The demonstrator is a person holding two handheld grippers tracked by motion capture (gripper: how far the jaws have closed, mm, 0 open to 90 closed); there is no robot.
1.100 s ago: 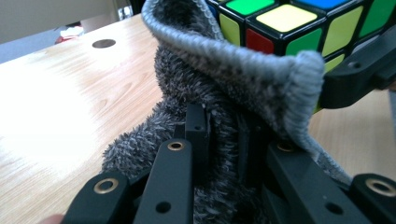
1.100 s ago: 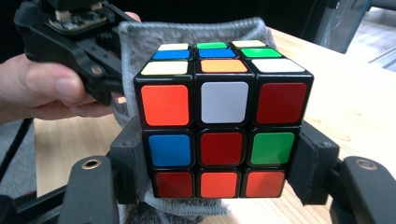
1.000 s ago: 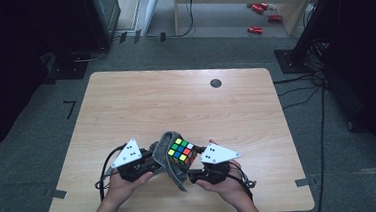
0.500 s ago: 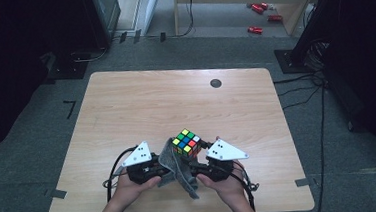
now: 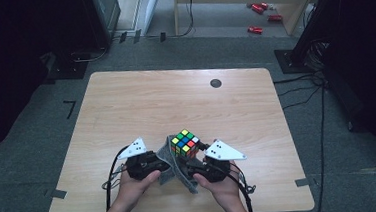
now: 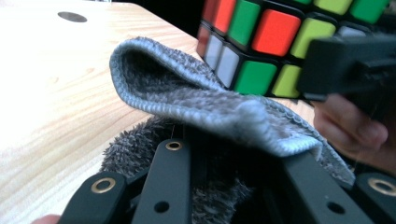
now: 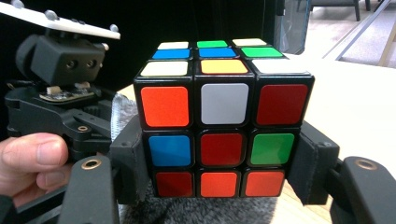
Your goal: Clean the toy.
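the right gripper (image 5: 198,158) is holding a rubik's cube (image 5: 185,143) just above the near edge of the wooden tabletop (image 5: 141,107), its fingers (image 7: 133,175) clamping the cube's lower two layers from both sides, while the left gripper (image 5: 162,160) is pressing a grey microfibre cloth (image 6: 210,105) up against the cube with its fingers pinched together on the fabric. the likely trouble is twofold — a hard wipe could be twisting the free top layer or pushing the cube out of the side grip, and the thin pinch could be letting the cloth slip — so the rubbing wants to be light.
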